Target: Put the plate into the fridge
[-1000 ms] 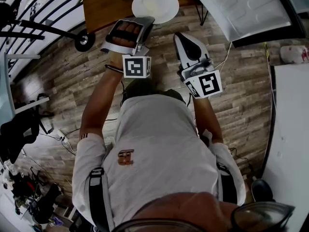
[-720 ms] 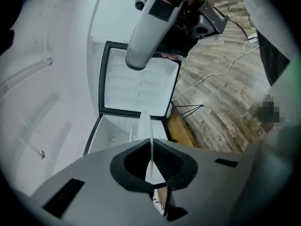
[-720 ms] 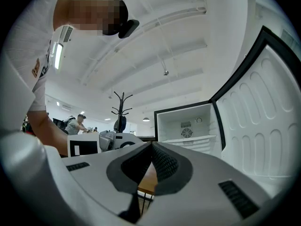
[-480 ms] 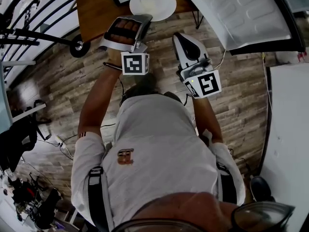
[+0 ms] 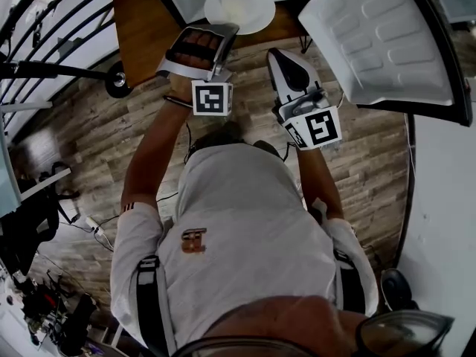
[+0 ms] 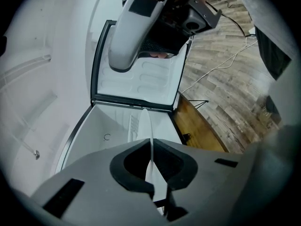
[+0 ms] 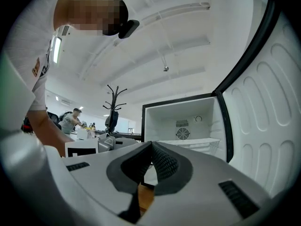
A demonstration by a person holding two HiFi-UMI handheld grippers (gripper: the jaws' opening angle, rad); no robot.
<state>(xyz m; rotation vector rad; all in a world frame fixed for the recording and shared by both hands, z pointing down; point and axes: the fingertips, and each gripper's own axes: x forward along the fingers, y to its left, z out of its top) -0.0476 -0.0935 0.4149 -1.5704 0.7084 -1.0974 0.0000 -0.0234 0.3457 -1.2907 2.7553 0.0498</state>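
My left hand-held gripper (image 6: 151, 144) is clamped narrow on the white plate's (image 5: 239, 7) rim, holding it at the open fridge's (image 7: 188, 121) mouth, above the wooden worktop's (image 5: 137, 21) edge. My right hand-held gripper (image 7: 151, 146) has its jaws together, with nothing between them. There is no print I can read: the cube (image 5: 212, 98) carries only a square marker, and the orange shirt logo (image 5: 193, 241) is too blurred. Only the right gripper view shows the fridge's fan grille (image 7: 183, 133), and only the left gripper view shows the plate edge-on.
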